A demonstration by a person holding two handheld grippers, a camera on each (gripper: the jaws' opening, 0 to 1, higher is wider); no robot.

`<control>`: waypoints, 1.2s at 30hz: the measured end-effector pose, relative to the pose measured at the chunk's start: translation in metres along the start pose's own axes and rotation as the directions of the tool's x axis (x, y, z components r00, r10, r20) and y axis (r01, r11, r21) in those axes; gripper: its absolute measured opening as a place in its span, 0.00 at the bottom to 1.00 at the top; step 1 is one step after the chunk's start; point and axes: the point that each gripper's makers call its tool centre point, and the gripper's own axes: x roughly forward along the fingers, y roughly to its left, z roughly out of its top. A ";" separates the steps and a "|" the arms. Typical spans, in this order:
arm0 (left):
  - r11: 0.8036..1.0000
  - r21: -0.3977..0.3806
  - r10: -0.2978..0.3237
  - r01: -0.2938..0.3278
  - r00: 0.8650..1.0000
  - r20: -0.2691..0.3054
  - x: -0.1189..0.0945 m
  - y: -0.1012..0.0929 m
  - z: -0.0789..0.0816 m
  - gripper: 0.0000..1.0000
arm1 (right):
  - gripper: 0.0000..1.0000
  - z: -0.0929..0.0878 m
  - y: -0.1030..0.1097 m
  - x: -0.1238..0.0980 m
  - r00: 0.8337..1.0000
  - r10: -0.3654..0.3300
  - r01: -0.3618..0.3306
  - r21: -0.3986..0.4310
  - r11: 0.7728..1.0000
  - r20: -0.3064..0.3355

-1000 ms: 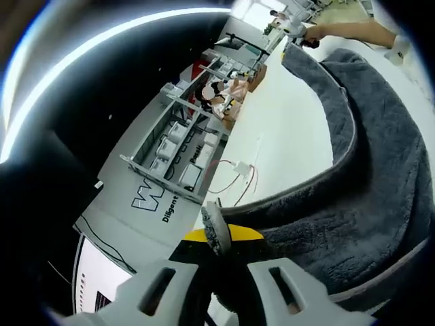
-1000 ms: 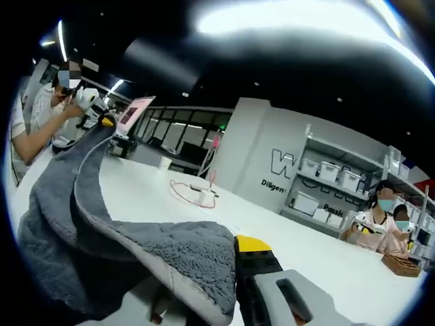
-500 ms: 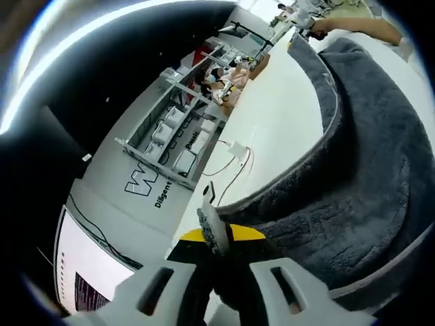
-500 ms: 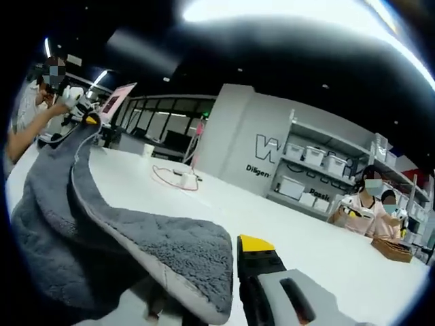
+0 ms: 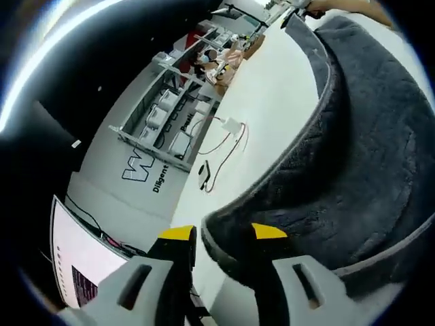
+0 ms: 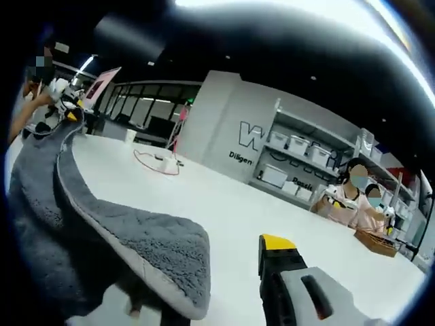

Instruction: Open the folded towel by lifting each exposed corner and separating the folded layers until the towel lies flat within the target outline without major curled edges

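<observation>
Left gripper astride grey towel; wall lettering "Diligent"

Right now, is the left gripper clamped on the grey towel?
No, the left gripper stands open, and the grey towel edge lies loose between its jaws.

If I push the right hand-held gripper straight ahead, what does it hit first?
Probably nothing close: ahead of the right hand-held gripper lies bare white tabletop. The grey fluffy towel sits just beside that line; depth is unclear.

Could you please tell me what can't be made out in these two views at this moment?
- Right gripper view: the right tool's second jaw, hidden under the grey towel.
- Left gripper view: the target outline, covered by the towel.
- Right gripper view: the wall lettering, partly hidden by shelving.
</observation>
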 end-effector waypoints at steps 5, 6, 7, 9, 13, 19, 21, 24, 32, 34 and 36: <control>0.999 -0.022 0.039 -0.037 0.996 0.082 -0.007 0.010 0.025 0.33 | 0.42 -0.005 -0.004 -0.001 0.999 -0.027 0.027 -0.029 0.999 -0.026; 0.999 -0.001 0.032 -0.032 0.995 0.094 -0.008 0.007 0.030 0.33 | 0.46 -0.007 -0.007 -0.002 0.999 -0.041 0.041 -0.008 0.999 -0.032; 1.000 0.001 0.030 -0.030 0.995 0.097 -0.008 0.007 0.031 0.32 | 0.50 -0.006 -0.008 -0.002 0.998 -0.049 0.049 -0.012 0.999 -0.028; 1.000 0.000 0.007 -0.007 0.993 0.120 -0.010 0.001 0.039 0.31 | 0.54 -0.005 -0.010 -0.003 0.998 -0.059 0.059 -0.023 0.998 -0.024; 1.000 0.022 -0.010 0.007 0.990 0.140 -0.012 -0.004 0.049 0.30 | 0.55 -0.003 -0.007 -0.002 0.999 -0.046 0.046 -0.010 0.999 -0.011; 0.998 0.060 -0.027 0.018 0.987 0.157 -0.013 -0.009 0.066 0.31 | 0.72 -0.002 -0.008 -0.003 0.999 -0.043 0.043 0.007 0.999 0.003; 0.997 0.078 -0.034 0.021 0.983 0.178 -0.014 -0.011 0.074 0.31 | 0.73 0.001 -0.007 -0.001 0.999 -0.029 0.029 0.018 0.999 0.016; 0.996 0.074 -0.054 0.038 0.975 0.216 -0.016 -0.016 0.088 0.31 | 0.70 -0.002 -0.002 0.000 1.000 -0.011 0.011 -0.015 1.000 0.004; 0.966 0.167 -0.242 0.199 0.922 0.303 -0.006 -0.073 0.135 0.34 | 0.68 -0.004 0.002 0.001 1.000 -0.015 0.014 -0.057 0.998 -0.024; 0.960 0.149 -0.271 0.236 0.914 0.301 -0.003 -0.083 0.140 0.37 | 0.68 -0.003 0.002 0.001 1.000 -0.012 0.011 -0.050 0.999 -0.019; 0.955 0.167 -0.286 0.245 0.909 0.303 0.001 -0.091 0.147 0.38 | 0.67 -0.006 0.001 0.002 1.000 -0.014 0.013 -0.056 0.998 -0.028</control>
